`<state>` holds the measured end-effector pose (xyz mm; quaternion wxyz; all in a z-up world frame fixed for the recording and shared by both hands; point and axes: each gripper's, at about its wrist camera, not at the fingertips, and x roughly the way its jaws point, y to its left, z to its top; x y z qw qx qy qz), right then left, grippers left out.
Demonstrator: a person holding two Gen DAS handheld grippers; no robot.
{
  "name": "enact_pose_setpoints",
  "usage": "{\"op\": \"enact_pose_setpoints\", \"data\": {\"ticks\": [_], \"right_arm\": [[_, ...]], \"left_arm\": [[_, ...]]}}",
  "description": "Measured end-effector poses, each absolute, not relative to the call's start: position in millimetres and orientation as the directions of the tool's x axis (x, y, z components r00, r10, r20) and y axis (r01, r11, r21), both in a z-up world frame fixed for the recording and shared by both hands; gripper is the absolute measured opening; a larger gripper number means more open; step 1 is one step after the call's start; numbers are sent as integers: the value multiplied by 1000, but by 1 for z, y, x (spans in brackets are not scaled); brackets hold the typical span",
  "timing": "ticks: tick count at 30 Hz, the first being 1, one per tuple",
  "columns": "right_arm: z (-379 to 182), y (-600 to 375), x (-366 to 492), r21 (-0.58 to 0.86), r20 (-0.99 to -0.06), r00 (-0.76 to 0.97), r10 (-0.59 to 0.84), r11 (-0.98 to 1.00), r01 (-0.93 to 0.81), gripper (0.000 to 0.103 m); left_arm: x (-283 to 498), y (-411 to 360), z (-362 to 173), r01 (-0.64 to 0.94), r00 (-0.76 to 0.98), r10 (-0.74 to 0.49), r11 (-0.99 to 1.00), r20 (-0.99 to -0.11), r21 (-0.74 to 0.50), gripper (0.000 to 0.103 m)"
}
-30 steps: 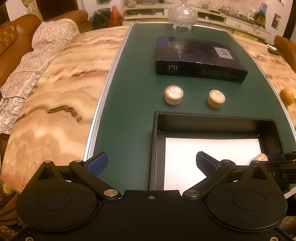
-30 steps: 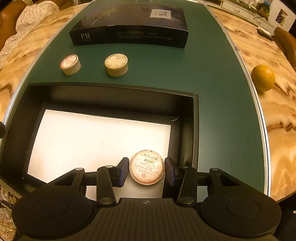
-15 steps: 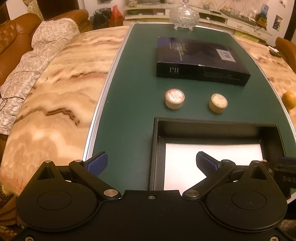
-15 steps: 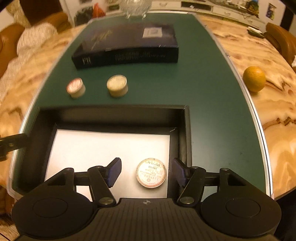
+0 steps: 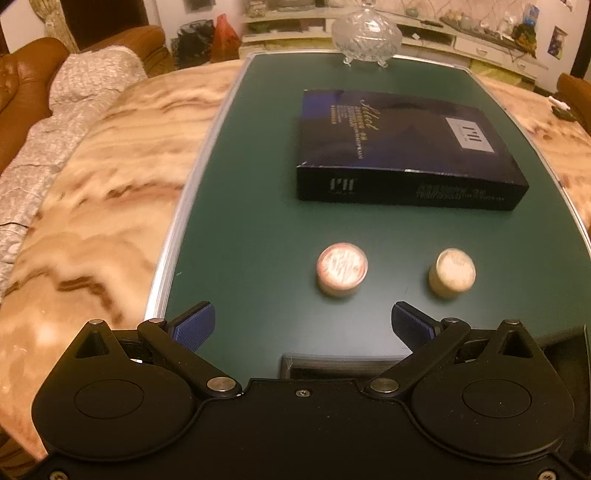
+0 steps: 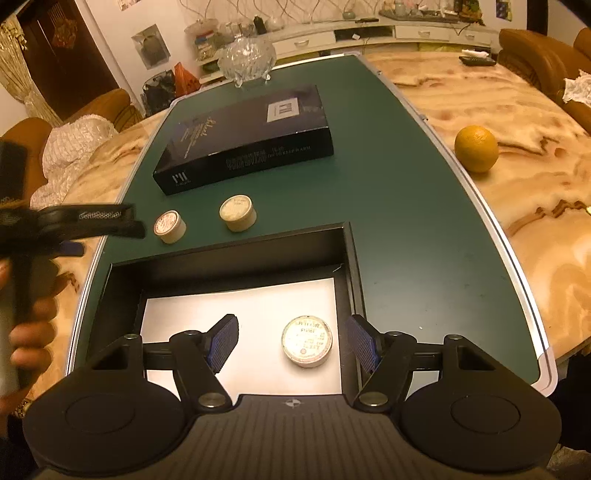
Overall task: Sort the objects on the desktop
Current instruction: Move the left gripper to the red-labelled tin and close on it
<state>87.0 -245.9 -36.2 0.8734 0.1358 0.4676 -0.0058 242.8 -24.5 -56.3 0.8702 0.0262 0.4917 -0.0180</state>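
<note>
Two small round tins stand on the green mat: a red-labelled tin and a cream tin. My left gripper is open just short of them, with the red-labelled tin a little ahead between its blue pads. A third tin lies on the white lining of the open black box. My right gripper hovers above it. Its jaws are opening, and the pads stand clear of the tin.
A dark blue flat box lies beyond the tins, with a glass bowl behind it. An orange rests on the marble table to the right of the mat. A hand holds the left gripper at the box's left.
My right gripper let go of the tin and rose; the tin now lies in the black box. My left gripper moved forward over the box's far edge towards the two tins.
</note>
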Motion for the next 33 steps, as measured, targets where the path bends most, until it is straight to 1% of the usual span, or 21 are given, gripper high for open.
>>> {"op": "enact_pose_setpoints", "data": {"ticks": [8, 13, 15, 21, 27, 29, 33], "right_arm": [[-42, -251, 88, 261, -814, 564, 141, 955, 138, 69], [-48, -254, 89, 267, -818, 557, 144, 952, 146, 69], [-50, -255, 90, 269, -818, 556, 144, 951, 150, 69], [-51, -256, 90, 271, -816, 560, 141, 950, 156, 69], [-49, -256, 89, 273, -813, 565, 139, 948, 161, 69], [-49, -257, 89, 275, -813, 565, 137, 947, 166, 69], [-47, -260, 86, 279, -810, 570, 135, 944, 174, 69]], "left_arm": [[274, -30, -85, 47, 478, 4, 998, -878, 30, 103], [283, -28, -92, 32, 475, 4, 999, -880, 22, 103], [286, -29, -93, 38, 477, 0, 999, -879, 21, 101], [289, -36, -93, 61, 481, -7, 998, -877, 26, 88], [293, -38, -98, 71, 466, -7, 997, -885, 29, 70], [294, -37, -101, 70, 455, -14, 997, -890, 20, 56], [296, -36, -105, 63, 437, -22, 998, -899, 7, 42]]}}
